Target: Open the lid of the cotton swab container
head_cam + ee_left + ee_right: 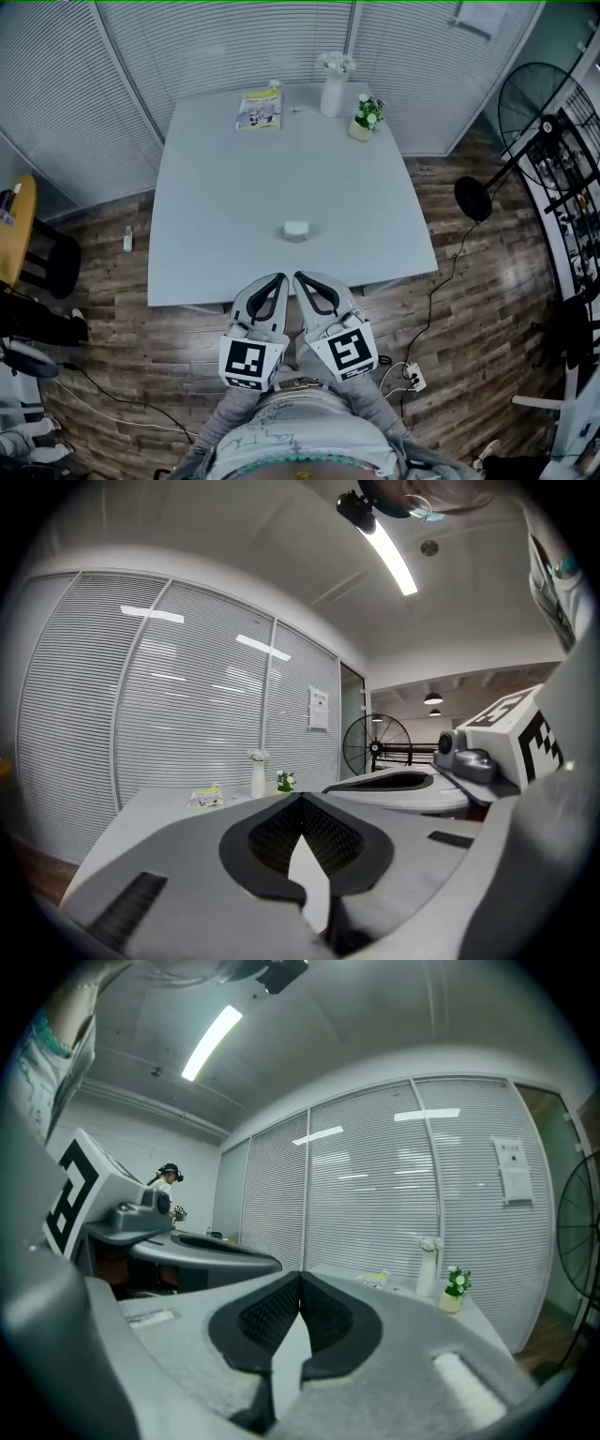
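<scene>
A small round clear container with a white lid [297, 230], the cotton swab container, stands near the front middle of the pale table [216, 234]. My left gripper [280, 277] and right gripper [298, 277] are held side by side just off the table's near edge, short of the container, tips almost touching each other. Both are shut with nothing between the jaws. In the left gripper view the left gripper [301, 796] shows its tips meeting; the right gripper [300, 1274] looks the same in the right gripper view. The container is hidden behind the jaws in both gripper views.
At the table's far edge lie a yellow-green packet [259, 110], a white vase with flowers [334, 86] and a small potted plant [364, 116]. A standing fan [544, 117] is at the right, its cable crossing the wood floor. Blinds line the walls behind.
</scene>
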Demonstrator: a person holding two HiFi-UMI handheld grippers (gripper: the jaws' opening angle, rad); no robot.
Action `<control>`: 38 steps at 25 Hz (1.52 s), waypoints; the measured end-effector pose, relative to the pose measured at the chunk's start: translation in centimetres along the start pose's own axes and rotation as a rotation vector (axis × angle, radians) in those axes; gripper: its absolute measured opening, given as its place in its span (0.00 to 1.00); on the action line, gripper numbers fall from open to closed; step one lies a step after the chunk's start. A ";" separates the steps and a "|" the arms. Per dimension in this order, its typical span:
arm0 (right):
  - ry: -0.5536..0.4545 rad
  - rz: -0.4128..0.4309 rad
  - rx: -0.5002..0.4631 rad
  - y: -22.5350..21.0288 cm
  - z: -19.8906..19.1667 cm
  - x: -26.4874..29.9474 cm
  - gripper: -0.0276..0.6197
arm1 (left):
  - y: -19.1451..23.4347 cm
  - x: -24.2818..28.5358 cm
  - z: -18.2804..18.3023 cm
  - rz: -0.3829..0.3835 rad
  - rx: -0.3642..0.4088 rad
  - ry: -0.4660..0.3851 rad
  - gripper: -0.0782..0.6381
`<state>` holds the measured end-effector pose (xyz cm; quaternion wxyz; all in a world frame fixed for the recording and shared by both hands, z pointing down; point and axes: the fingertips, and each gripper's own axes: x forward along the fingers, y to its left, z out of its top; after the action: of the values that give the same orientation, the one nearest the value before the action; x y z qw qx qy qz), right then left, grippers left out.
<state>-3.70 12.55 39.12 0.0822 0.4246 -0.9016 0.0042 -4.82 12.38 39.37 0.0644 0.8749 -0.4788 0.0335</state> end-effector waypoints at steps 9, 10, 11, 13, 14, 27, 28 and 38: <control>-0.025 0.043 -0.022 -4.4 0.7 2.7 0.05 | 0.9 5.3 1.5 0.028 0.008 -0.008 0.11; -0.027 0.047 -0.023 -4.9 0.6 2.9 0.05 | 0.9 5.9 1.6 0.032 0.009 -0.009 0.11; -0.029 0.052 -0.025 -5.5 0.6 3.2 0.05 | 1.0 6.4 1.8 0.036 0.010 -0.010 0.11; -0.033 0.062 -0.033 -6.5 0.6 3.6 0.05 | 1.1 7.5 2.0 0.048 0.013 -0.014 0.11; -0.037 0.069 -0.040 -7.0 0.6 3.8 0.05 | 1.2 7.9 2.1 0.056 0.012 -0.016 0.11; -0.020 0.089 -0.050 -10.5 -0.1 6.6 0.05 | 3.8 10.8 1.6 0.105 -0.017 -0.038 0.11; -0.018 0.088 -0.046 -10.6 0.1 6.7 0.05 | 4.0 11.0 1.7 0.101 -0.017 -0.040 0.11; -0.026 0.027 -0.043 -11.8 0.7 10.5 0.05 | 6.8 14.1 3.2 -0.020 -0.006 -0.050 0.11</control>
<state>-1.32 -3.09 39.32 0.0796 0.4107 -0.9081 -0.0193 -2.97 -3.51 38.49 0.0556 0.8800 -0.4716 0.0094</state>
